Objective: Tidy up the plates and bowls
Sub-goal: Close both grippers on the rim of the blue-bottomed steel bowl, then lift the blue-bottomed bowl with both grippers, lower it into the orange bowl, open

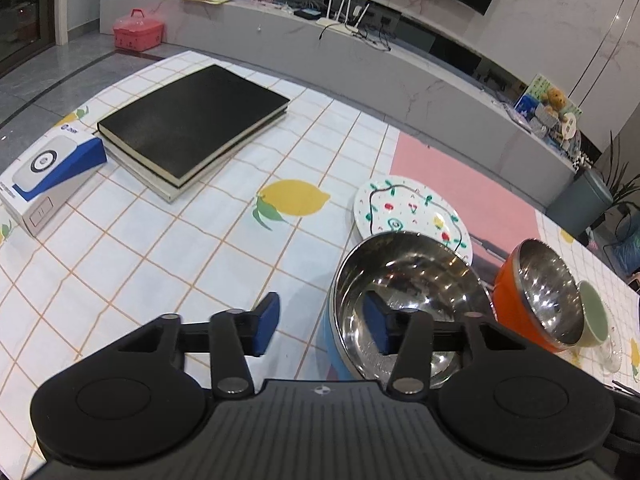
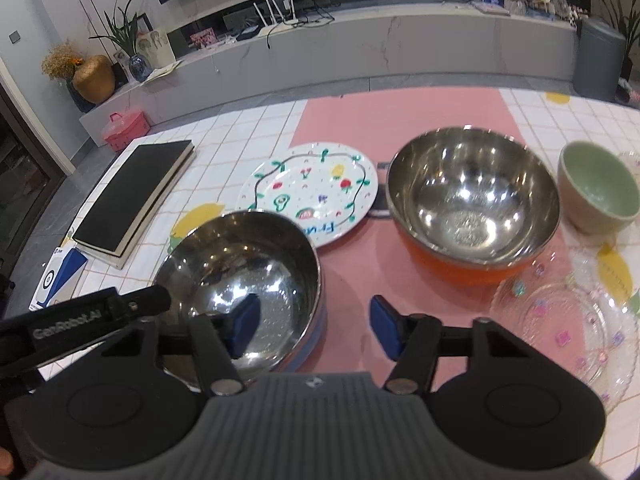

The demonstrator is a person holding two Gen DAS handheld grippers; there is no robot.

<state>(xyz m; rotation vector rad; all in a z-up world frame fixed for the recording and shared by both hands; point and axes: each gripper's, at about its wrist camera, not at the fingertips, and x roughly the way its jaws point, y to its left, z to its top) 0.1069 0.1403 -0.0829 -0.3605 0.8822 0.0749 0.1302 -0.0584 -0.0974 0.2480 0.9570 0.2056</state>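
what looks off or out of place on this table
Nothing is spilled or broken. The odd bits: a stack of black books and a blue-and-white box share the table with the dishes, and the blue-sided steel bowl overlaps the painted plate.

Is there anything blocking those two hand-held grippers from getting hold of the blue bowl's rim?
Nothing visible does. The left hand-held gripper and the right hand-held gripper each straddle the blue bowl wall, one finger inside, one outside, on opposite sides. The painted plate lies behind it.
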